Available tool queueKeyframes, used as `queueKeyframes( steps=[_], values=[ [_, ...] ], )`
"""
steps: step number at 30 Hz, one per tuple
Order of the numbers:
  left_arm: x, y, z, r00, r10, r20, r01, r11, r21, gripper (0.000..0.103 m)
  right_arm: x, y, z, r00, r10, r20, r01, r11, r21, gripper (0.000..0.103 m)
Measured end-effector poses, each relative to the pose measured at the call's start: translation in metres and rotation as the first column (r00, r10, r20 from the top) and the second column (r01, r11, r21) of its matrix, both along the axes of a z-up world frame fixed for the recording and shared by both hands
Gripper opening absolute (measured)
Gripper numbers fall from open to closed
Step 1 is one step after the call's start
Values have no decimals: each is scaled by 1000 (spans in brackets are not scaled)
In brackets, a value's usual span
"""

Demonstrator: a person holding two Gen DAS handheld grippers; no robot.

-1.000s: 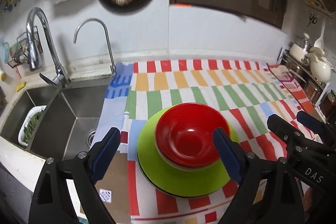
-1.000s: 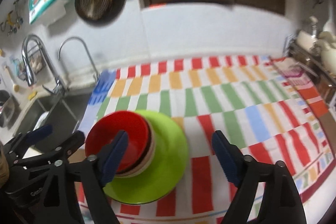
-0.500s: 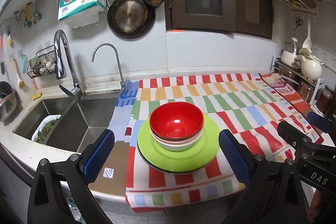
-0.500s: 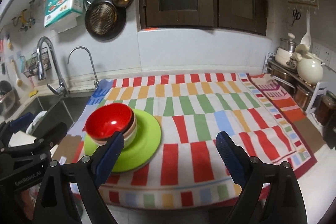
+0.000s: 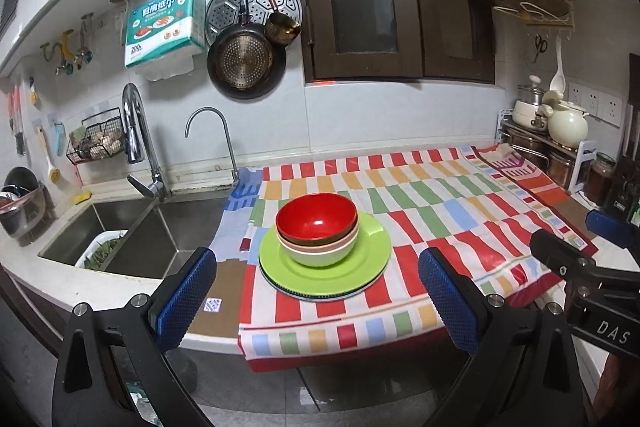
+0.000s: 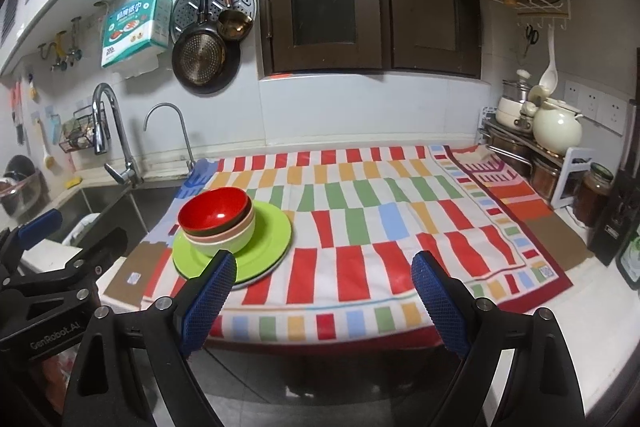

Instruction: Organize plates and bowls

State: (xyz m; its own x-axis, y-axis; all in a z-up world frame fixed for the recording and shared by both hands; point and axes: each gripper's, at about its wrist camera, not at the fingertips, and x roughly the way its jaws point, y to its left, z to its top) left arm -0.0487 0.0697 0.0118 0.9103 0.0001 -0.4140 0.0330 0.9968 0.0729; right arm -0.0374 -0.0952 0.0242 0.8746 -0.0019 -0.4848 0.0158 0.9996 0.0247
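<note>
Two grippers, left gripper and right gripper, are held spread and empty, the left's jaws just widened; nested glossy bowls on round green plates sit at twelve o'clock; the striped cloth overhanging the counter could be snagged, toppling the stack.

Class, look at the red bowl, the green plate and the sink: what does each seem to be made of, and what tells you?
Red bowl: probably glossy plastic or lacquer; bright highlights.
Green plate: likely melamine or glazed ceramic; even, soft sheen.
Sink: brushed steel; grey, dull reflections.
</note>
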Motion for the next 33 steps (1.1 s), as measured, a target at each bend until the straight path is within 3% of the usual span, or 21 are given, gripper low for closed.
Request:
queueKeyframes(
  steps=[15, 33],
  values=[
    [-46, -3, 9, 1000, 16, 25, -16, 1000, 4, 103, -49, -2, 11, 999, 14, 46, -14, 1000, -7, 90],
    [-57, -3, 12, 999, 26, 38, -26, 1000, 6, 103, -62, -1, 14, 998, 34, 60, -33, 999, -13, 90]
  ],
)
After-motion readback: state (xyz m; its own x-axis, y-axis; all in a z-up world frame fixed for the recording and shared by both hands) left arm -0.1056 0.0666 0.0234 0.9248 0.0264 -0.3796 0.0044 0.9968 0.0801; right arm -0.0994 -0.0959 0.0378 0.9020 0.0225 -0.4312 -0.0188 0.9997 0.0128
